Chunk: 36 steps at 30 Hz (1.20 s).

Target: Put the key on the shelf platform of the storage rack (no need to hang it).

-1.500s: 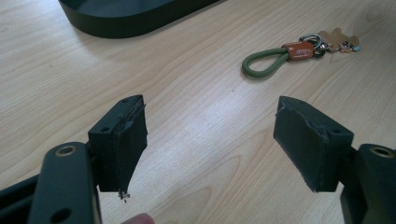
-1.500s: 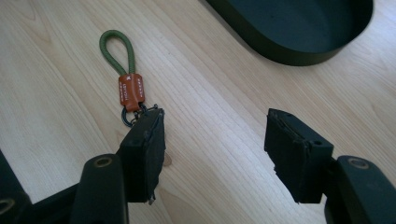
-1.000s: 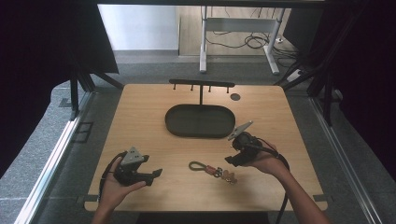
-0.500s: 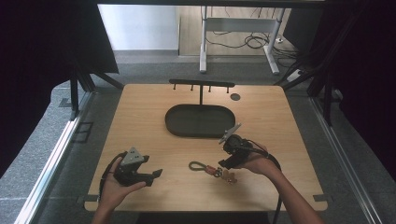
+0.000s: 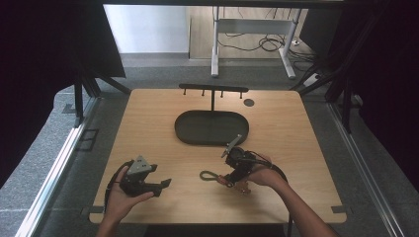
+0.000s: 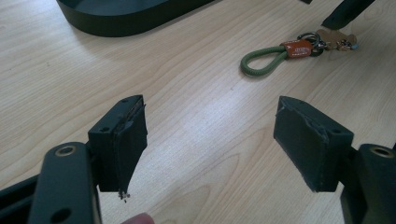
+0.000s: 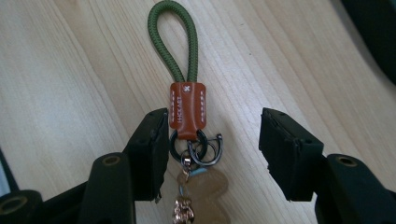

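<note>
The keychain (image 7: 187, 112) lies flat on the counter (image 5: 296, 128), and the right tongs (image 7: 210, 149) sit spread on either side of its orange tab and rings, not pinching yet. The charm below is cut off by the frame edge. The left tongs (image 6: 210, 140) are spread too, over bare wood.
</note>
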### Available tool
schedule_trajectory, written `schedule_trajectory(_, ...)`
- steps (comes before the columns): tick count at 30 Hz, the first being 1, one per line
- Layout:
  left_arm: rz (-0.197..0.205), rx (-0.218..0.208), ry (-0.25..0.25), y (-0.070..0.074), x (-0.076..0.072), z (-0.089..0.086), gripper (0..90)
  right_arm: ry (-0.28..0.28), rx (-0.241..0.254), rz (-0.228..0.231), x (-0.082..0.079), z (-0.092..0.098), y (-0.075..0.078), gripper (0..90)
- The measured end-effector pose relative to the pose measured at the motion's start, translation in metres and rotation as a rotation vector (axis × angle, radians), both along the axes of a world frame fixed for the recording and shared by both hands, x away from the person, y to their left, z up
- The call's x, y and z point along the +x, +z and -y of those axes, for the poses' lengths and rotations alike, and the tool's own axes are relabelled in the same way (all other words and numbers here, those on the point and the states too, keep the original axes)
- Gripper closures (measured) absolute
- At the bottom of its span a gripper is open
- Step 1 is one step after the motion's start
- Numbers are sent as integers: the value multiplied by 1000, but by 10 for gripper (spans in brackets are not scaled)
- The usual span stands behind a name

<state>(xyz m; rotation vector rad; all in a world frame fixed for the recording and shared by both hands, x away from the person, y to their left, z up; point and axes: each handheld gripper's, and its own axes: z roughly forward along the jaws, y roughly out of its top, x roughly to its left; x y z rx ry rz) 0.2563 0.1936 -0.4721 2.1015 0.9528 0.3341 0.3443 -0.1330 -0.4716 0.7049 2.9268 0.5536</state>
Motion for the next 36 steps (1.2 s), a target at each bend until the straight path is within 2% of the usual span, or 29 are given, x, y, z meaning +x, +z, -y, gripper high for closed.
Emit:
schedule_trajectory(3,7,-10,4,2,-1,0,261,17,-12,-5,1,-7,-7,436)
schedule_trajectory(24,5,-6,3,2,-1,-1,261,43,-49,-28,3,-24,-24,439)
schedule_trajectory(28,6,-6,0,1,-1,-1,261,43,-60,-29,2,-25,-27,458)
schedule_trajectory(36,7,-2,0,2,-1,-1,261,44,-78,-49,3,-27,-32,556)
